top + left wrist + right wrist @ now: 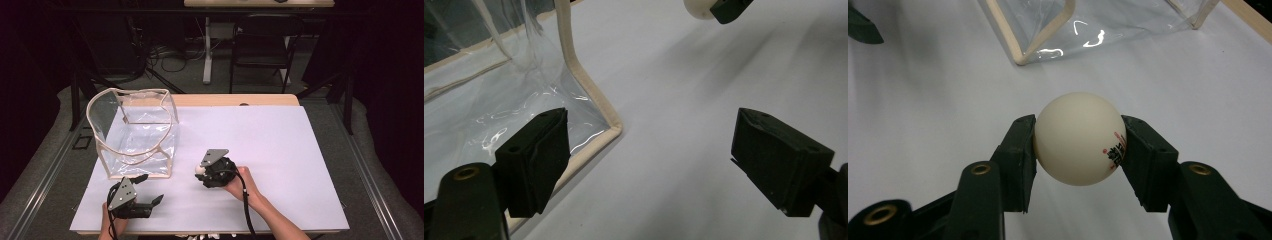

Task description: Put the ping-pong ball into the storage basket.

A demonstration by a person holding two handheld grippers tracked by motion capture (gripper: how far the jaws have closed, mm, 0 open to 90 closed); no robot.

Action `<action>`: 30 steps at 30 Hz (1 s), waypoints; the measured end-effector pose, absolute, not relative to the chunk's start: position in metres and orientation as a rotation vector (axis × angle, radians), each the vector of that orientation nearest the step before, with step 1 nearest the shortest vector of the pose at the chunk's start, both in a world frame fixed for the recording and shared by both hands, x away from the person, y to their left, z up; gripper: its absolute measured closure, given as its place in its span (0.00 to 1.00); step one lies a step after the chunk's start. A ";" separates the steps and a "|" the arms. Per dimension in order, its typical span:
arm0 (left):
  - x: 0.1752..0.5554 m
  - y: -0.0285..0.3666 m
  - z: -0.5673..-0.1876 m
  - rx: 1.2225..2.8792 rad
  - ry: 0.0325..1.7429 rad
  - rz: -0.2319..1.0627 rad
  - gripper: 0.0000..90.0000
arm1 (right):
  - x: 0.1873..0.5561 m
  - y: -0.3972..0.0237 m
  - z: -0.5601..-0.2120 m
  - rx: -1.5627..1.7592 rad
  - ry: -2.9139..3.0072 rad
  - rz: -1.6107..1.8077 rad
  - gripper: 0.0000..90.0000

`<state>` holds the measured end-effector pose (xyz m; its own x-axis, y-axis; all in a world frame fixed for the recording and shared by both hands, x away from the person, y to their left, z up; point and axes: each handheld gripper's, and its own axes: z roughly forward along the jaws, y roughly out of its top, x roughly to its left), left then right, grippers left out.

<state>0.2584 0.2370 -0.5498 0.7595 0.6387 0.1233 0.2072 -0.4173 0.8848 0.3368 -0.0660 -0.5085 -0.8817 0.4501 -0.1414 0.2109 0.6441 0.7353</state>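
White paper covers the desk (280, 150). Right tool (1079, 145) clamps a ping-pong ball (1078, 145) across its middle, near the clear bag (135, 130): light, smooth, probably easily dented, so squeeze gently. Left tool (649, 160) stands open, empty.

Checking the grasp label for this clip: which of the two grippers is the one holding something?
The right gripper: its fingers clamp a white ball. The left gripper stands open beside the clear bag.
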 end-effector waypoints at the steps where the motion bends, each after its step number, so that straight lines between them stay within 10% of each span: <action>1: 0.258 0.237 -0.550 1.983 0.639 0.558 0.18 | 0.337 -0.067 -0.508 0.538 2.550 1.090 0.56; 30: 0.260 0.235 -0.551 1.984 0.640 0.553 0.18 | 0.343 -0.072 -0.501 0.566 2.518 1.093 0.56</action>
<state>0.2597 0.2349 -0.5508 0.7612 0.6376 0.1190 0.2104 -0.4163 0.8845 0.3435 -0.0723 -0.5012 -0.8639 0.4822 -0.1455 0.2229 0.6252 0.7480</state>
